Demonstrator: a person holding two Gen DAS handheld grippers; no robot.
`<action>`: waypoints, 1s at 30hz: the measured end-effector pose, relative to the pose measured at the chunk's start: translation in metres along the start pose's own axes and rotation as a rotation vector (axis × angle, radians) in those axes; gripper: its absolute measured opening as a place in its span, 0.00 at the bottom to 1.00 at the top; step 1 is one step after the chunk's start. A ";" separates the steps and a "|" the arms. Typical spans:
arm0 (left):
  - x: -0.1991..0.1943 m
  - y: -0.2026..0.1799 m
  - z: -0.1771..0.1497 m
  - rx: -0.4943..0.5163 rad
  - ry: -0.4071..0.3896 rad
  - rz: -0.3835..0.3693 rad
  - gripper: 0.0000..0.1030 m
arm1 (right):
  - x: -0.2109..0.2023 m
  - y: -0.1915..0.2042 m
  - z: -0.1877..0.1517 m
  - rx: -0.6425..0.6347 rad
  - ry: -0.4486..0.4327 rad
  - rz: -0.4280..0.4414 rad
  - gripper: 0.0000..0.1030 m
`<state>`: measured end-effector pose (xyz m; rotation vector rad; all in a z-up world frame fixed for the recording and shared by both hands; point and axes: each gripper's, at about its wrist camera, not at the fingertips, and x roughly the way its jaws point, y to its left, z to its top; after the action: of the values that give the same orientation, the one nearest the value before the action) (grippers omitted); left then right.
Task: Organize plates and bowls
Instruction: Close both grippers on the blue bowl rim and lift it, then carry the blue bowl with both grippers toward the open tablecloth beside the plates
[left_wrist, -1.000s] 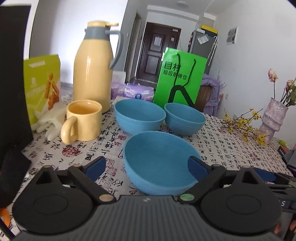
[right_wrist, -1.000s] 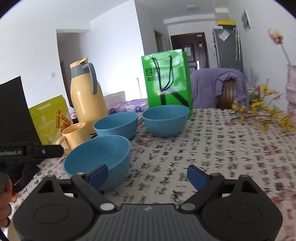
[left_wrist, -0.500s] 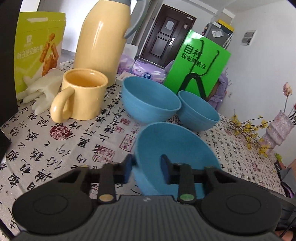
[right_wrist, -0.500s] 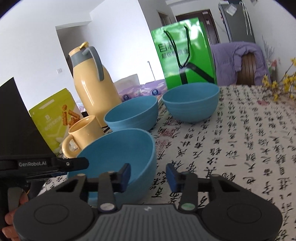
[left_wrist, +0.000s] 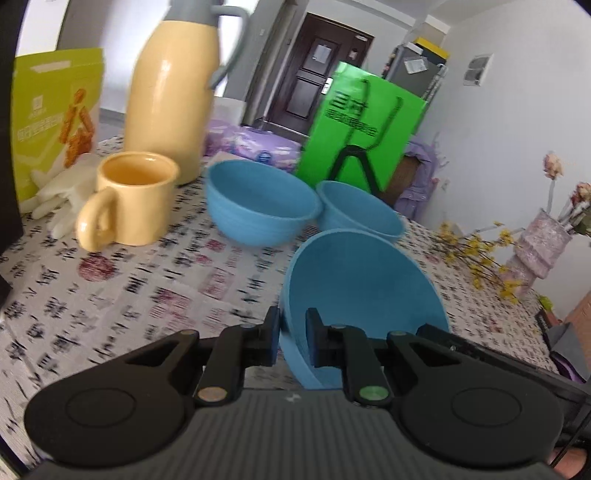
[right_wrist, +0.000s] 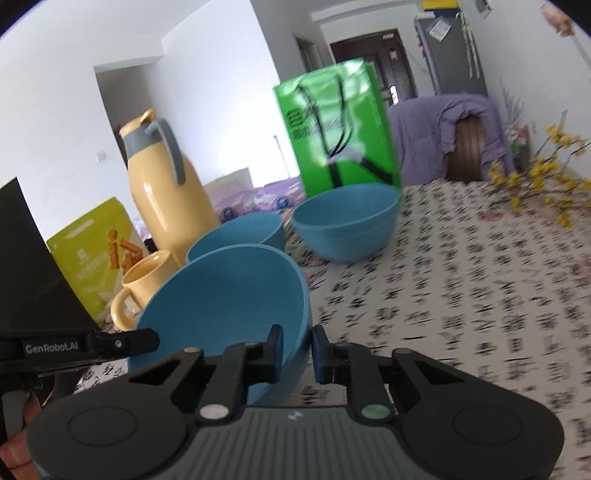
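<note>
My left gripper (left_wrist: 293, 338) is shut on the left rim of the nearest blue bowl (left_wrist: 362, 295), which is tilted. My right gripper (right_wrist: 297, 350) is shut on the right rim of the same bowl (right_wrist: 225, 295). Two more blue bowls stand behind it on the table: a middle bowl (left_wrist: 258, 206) (right_wrist: 240, 232) and a far bowl (left_wrist: 358, 212) (right_wrist: 347, 221) near the green bag.
A yellow mug (left_wrist: 129, 199) and yellow thermos jug (left_wrist: 170, 92) stand left of the bowls. A green paper bag (left_wrist: 362, 125), snack pouch (left_wrist: 55, 110), white gloves (left_wrist: 59, 199) and flower vase (left_wrist: 543, 243) ring the patterned tablecloth (left_wrist: 147, 288).
Both grippers went from open to shut on opposite rims of the nearest bowl. The bowl has come up off the table and tilted, and both views have moved closer.
</note>
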<state>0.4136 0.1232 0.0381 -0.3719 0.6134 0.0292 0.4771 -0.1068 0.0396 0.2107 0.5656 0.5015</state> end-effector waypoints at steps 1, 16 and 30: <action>-0.002 -0.009 -0.003 0.004 0.006 -0.013 0.14 | -0.009 -0.005 0.000 -0.001 -0.011 -0.011 0.15; -0.024 -0.160 -0.074 0.099 0.091 -0.227 0.14 | -0.166 -0.122 -0.033 0.098 -0.087 -0.198 0.14; -0.063 -0.200 -0.145 0.104 0.195 -0.243 0.14 | -0.253 -0.154 -0.090 0.129 -0.070 -0.220 0.14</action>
<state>0.3084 -0.1091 0.0314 -0.3483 0.7557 -0.2737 0.3030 -0.3623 0.0309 0.2842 0.5458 0.2435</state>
